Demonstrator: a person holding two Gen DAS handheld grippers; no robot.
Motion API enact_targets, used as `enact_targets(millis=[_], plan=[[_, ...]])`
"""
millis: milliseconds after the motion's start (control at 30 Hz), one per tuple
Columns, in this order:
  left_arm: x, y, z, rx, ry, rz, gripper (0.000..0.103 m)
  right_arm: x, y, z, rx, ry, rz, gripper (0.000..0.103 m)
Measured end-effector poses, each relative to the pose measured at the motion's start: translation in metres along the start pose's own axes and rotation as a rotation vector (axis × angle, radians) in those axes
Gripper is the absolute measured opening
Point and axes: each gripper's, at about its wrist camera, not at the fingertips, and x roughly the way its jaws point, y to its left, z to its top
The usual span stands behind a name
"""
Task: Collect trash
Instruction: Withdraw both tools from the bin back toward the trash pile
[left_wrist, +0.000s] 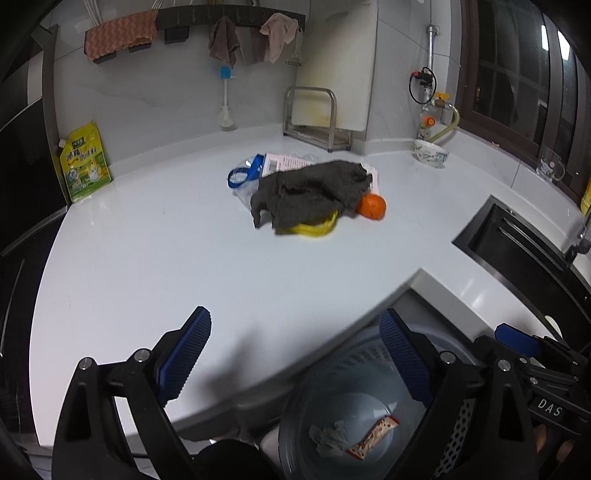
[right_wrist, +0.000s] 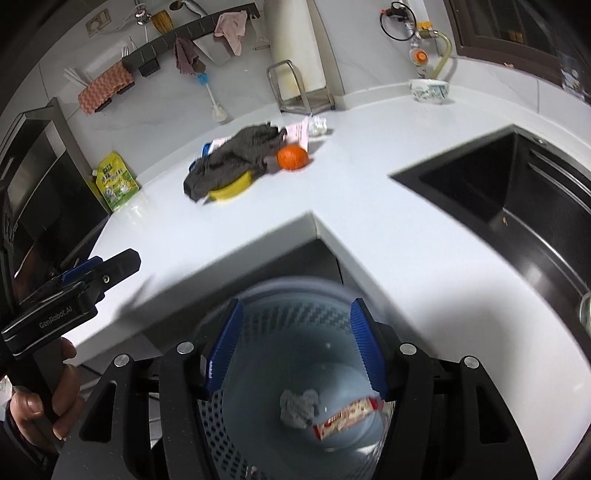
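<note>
Both claws gape empty over the bin (right_wrist: 295, 369), while the remaining trash heap (left_wrist: 314, 195) lies ahead across the tabletop (left_wrist: 166, 258), seemingly nearer the left claw (left_wrist: 295, 354) than the right claw (right_wrist: 295, 347).

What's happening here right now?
Both grippers are open and empty. The right gripper hangs over the grey trash bin, which already holds a crumpled tissue and a snack wrapper. On the counter remain a dark cloth, banana peel, orange and papers.
</note>
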Motion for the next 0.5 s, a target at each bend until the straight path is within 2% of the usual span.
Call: enact_targets(millis=[233, 500], plan=[[0.02, 0.002, 0.03, -0.012, -0.02, 0.007, 0.092, 0.025, -0.001, 0.045, -0.06, -0.014, -0.038, 0.058], [0.047, 0.003, 0.054, -0.018, -0.021, 0.013, 0.092, 0.05, 0.002, 0.079, -0.109, -0.016, -0.064, 0.058]])
